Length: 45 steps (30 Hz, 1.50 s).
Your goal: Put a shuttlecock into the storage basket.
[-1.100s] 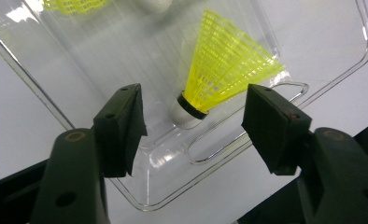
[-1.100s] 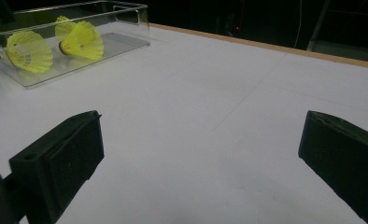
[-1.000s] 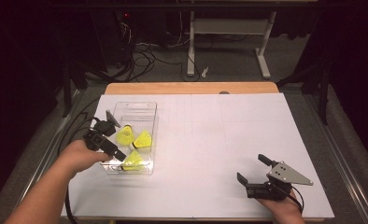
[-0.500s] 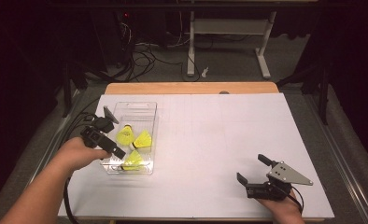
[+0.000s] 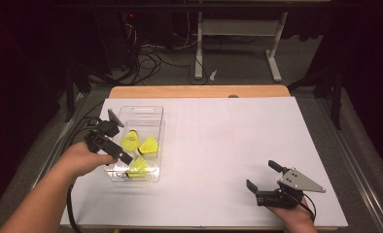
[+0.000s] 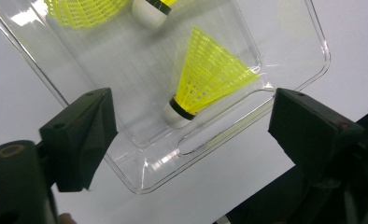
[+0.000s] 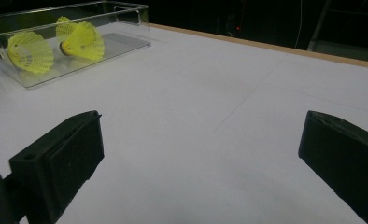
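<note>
A clear plastic bin (image 5: pixel 153 109) stands on the left of the white table and holds three yellow shuttlecocks (image 5: pixel 149 145). My left gripper (image 5: pixel 123 143) hovers over the bin's left wall, pointing into it. Its jaws have just been opening and now stand wide apart. One shuttlecock (image 6: pixel 205 79) lies on the bin (image 6: pixel 285 91) floor between my left gripper's (image 6: pixel 191 135) jaws, and neither pad touches it. My right gripper (image 5: pixel 261 174) rests near the front right edge, open with nothing in it. From my right gripper (image 7: pixel 201 154) the bin (image 7: pixel 126 7) and two shuttlecocks (image 7: pixel 81 39) show far off.
The white table top (image 5: pixel 228 131) stretches between the bin and the right gripper. A wooden strip (image 5: pixel 199 91) borders its far edge. Beyond it are a dark floor with cables (image 5: pixel 146 53) and a metal stand (image 5: pixel 238 29). A cable (image 5: pixel 70 208) trails from the left gripper.
The left gripper's jaws stand a little wider over the bin. The three shuttlecocks and the right gripper lie where they were.
</note>
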### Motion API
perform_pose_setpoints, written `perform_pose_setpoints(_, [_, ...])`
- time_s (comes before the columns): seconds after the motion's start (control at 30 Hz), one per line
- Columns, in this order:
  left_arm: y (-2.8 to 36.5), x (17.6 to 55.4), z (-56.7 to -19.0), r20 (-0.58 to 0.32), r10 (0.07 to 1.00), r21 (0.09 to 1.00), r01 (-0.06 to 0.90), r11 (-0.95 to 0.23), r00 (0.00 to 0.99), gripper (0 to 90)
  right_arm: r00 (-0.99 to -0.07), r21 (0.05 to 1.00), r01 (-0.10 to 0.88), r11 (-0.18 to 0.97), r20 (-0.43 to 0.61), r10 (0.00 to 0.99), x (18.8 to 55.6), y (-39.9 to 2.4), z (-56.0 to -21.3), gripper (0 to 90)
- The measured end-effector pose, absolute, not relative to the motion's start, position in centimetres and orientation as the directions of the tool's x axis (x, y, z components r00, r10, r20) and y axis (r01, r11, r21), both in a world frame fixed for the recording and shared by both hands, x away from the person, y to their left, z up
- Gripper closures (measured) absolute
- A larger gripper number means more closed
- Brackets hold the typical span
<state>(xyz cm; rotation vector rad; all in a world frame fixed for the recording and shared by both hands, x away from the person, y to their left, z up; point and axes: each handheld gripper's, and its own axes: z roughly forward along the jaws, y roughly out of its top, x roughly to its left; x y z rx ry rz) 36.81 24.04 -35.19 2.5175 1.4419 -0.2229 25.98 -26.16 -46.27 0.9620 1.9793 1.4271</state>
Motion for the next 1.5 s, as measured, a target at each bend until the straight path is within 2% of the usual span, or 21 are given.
perform_pose_setpoints(0.13, [23.9,36.8,-35.3,-0.238,0.829,0.125,0.862,-0.491,0.506,11.9,-0.617,0.949,0.248,0.194,0.000,0.787,26.0,-26.2,-46.3,0.9])
perform_pose_setpoints(0.3, [23.7,36.9,-35.3,-0.226,0.834,0.119,0.864,-0.489,0.503,0.4,-0.617,0.949,0.247,0.194,0.000,0.787,26.0,-26.2,-46.3,0.9])
perform_pose_setpoints(0.77, [23.0,36.8,-35.6,-0.215,0.831,0.132,0.859,-0.495,0.512,0.4,-0.617,0.949,0.246,0.195,-0.002,0.787,26.0,-26.2,-46.3,0.8])
perform_pose_setpoints(1.17, [22.6,36.2,-37.6,-0.234,0.818,0.271,0.843,-0.464,0.525,0.3,-0.619,0.950,0.244,0.195,-0.003,0.786,25.9,-26.2,-46.2,0.9])
perform_pose_setpoints(1.5, [23.6,34.7,-39.4,-0.259,0.805,0.459,0.802,-0.383,0.533,0.3,-0.620,0.950,0.243,0.195,-0.002,0.784,25.9,-26.1,-46.2,0.8])
